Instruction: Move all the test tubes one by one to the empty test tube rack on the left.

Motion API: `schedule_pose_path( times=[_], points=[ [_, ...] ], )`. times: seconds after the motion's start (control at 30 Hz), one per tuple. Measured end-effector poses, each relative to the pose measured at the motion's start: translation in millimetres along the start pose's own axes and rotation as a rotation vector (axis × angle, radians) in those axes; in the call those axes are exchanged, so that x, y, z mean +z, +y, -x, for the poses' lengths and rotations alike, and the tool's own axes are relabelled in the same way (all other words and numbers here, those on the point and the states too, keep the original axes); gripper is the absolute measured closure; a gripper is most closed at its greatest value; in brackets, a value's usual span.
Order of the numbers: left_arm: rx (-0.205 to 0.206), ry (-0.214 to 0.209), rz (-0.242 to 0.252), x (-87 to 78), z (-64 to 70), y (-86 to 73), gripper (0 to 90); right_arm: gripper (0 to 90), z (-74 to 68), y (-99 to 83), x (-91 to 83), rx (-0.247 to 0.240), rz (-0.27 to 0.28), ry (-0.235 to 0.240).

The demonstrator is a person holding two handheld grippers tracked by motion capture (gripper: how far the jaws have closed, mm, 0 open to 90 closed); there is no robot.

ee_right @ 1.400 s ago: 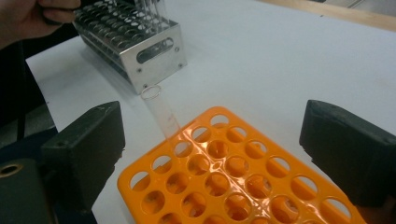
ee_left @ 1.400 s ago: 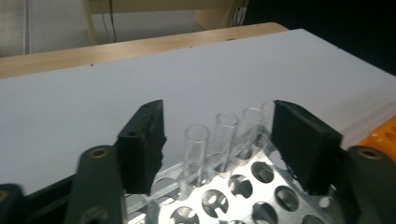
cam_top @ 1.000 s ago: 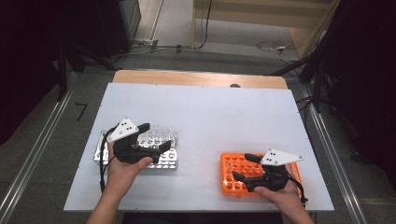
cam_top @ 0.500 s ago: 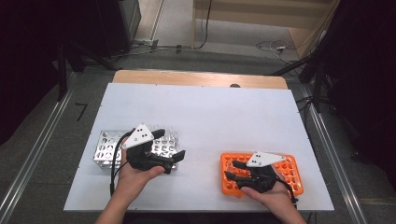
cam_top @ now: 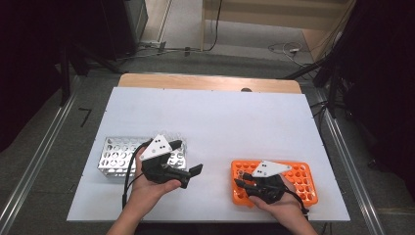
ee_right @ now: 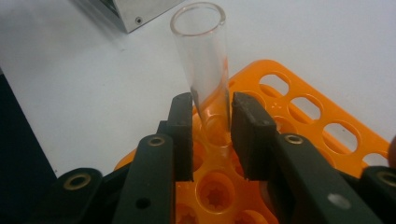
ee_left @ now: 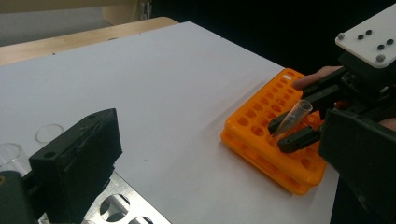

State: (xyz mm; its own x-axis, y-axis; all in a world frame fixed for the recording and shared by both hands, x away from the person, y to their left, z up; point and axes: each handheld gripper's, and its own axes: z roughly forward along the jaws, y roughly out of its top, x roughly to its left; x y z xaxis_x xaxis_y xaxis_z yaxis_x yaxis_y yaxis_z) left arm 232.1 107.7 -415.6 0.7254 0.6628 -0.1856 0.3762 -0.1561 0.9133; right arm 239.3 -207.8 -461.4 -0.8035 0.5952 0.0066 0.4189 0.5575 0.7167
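Both grippers have drifted rightward in the high view since a second ago, the left one off the metal rack toward mid-frame. Low in that view, the right gripper point(cam_top: 243, 184) hangs over the orange rack's point(cam_top: 302, 172) left end, its fingers point(ee_right: 181, 128) closed on a clear glass tube point(ee_right: 205, 65) that tilts above the rack's holes. Left of centre, the left gripper point(cam_top: 194, 173) hovers over bare white counter point(cam_top: 220, 117), fingers point(ee_left: 74, 163) spread wide, holding nothing. Behind it at lower left sits the metal rack point(cam_top: 113, 155).
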Motion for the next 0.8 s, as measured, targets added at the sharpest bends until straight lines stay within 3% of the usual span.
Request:
schedule_pose_path(
  times=[0.17, 0.43, 0.8],
  points=[
    [0.003, -0.008, -0.003, 1.7, 2.1, -0.1, 0.0, 73.6, -0.1, 0.0, 0.1, 0.011, 0.004, -0.022],
    [0.009, -0.016, -0.008, 3.7, 4.8, -0.2, 0.0, 74.2, 2.0, 0.0, -2.0, 0.02, 0.007, -0.022],
    [0.022, -0.04, -0.009, 5.9, 11.7, 1.1, 0.0, 74.2, 2.4, 4.2, -22.9, 0.025, 0.097, -0.024]
  ],
)
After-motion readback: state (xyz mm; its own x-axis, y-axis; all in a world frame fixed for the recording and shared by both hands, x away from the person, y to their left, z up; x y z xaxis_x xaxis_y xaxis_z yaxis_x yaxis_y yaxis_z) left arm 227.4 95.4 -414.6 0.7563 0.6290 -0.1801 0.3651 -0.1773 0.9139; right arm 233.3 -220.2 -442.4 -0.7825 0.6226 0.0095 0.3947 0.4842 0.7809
